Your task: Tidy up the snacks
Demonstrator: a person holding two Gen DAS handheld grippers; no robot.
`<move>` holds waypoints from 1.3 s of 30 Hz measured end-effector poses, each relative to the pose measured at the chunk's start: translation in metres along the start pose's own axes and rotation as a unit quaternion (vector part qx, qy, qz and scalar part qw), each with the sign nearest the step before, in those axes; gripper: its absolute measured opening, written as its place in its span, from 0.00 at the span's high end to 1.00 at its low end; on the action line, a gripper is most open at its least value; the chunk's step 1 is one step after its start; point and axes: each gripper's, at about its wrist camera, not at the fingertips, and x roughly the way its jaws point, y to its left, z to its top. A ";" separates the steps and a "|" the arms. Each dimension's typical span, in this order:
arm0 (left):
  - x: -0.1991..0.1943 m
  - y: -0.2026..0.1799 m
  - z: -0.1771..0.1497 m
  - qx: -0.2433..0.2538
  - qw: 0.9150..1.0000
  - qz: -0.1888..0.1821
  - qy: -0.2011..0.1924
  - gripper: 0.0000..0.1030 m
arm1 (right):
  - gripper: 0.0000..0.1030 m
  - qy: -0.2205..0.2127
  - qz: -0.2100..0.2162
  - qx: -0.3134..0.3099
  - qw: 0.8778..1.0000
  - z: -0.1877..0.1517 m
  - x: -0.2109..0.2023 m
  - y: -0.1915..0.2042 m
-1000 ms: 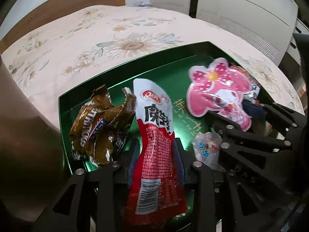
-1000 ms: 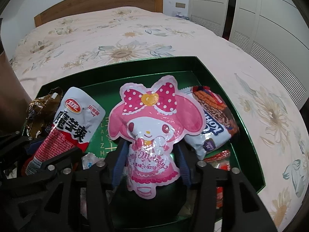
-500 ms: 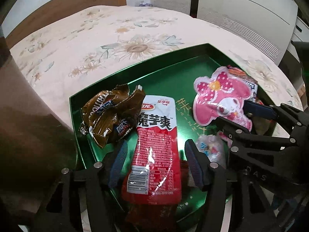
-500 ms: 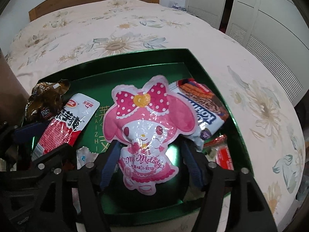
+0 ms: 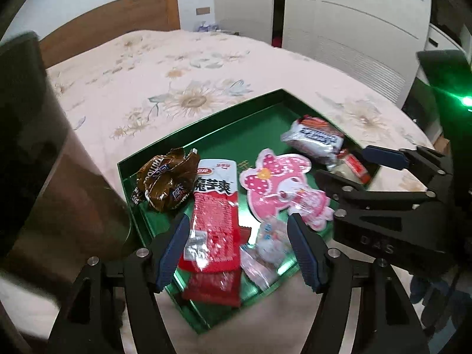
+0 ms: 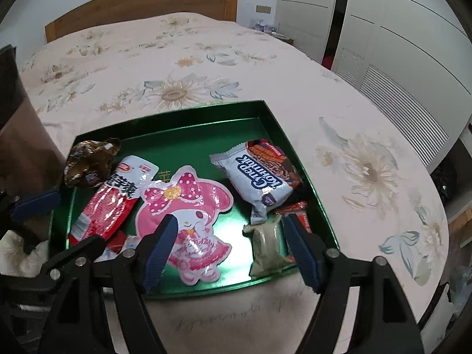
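A green tray (image 5: 206, 121) (image 6: 177, 112) lies on the bed and holds the snacks. In it lie a red and white pouch (image 5: 215, 206) (image 6: 109, 203), a pink My Melody pack (image 5: 280, 188) (image 6: 188, 212), a brown crumpled wrapper (image 5: 165, 183) (image 6: 91, 162), a white cookie pack (image 5: 315, 140) (image 6: 259, 177), a small clear candy bag (image 5: 265, 247) and a pale green packet (image 6: 267, 244). My left gripper (image 5: 239, 247) is open and empty above the tray's near edge. My right gripper (image 6: 230, 247) is open and empty above the pink pack; it also shows in the left wrist view (image 5: 354, 165).
The bed (image 6: 177, 59) has a floral cover and a wooden headboard (image 6: 141, 3). White wardrobes (image 6: 398, 44) stand to the right. A dark brown object (image 5: 44, 162) stands close at the left of the tray.
Both grippers opened, letting go of the red pouch and the pink pack, which now lie flat in the tray. Both grippers pulled back and up from the tray.
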 end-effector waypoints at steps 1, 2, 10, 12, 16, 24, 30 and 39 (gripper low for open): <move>-0.006 -0.001 -0.002 -0.001 1.000 -0.005 -0.003 0.39 | 0.00 -0.004 0.001 -0.001 1.000 -0.002 -0.006 0.001; -0.011 -0.001 -0.005 -0.002 1.000 -0.008 -0.005 0.38 | 0.00 -0.006 0.002 -0.002 1.000 -0.003 -0.011 0.002; -0.062 0.005 -0.038 0.003 1.000 0.001 -0.027 0.37 | 0.00 -0.026 0.011 -0.007 1.000 -0.021 -0.054 0.015; -0.075 0.009 -0.048 0.003 0.999 0.006 -0.031 0.36 | 0.00 -0.029 0.012 -0.006 0.999 -0.027 -0.065 0.020; -0.098 0.023 -0.067 -0.006 0.999 0.015 -0.038 0.33 | 0.00 -0.039 0.019 -0.003 0.999 -0.038 -0.087 0.030; -0.145 0.051 -0.105 -0.019 0.998 0.035 -0.054 0.33 | 0.00 -0.062 0.047 -0.008 0.997 -0.064 -0.135 0.069; -0.173 0.070 -0.129 -0.028 0.996 0.052 -0.063 0.33 | 0.00 -0.071 0.057 -0.025 0.995 -0.089 -0.165 0.107; -0.204 0.091 -0.157 -0.059 0.993 0.066 -0.080 0.33 | 0.00 -0.079 0.060 -0.034 0.994 -0.116 -0.199 0.139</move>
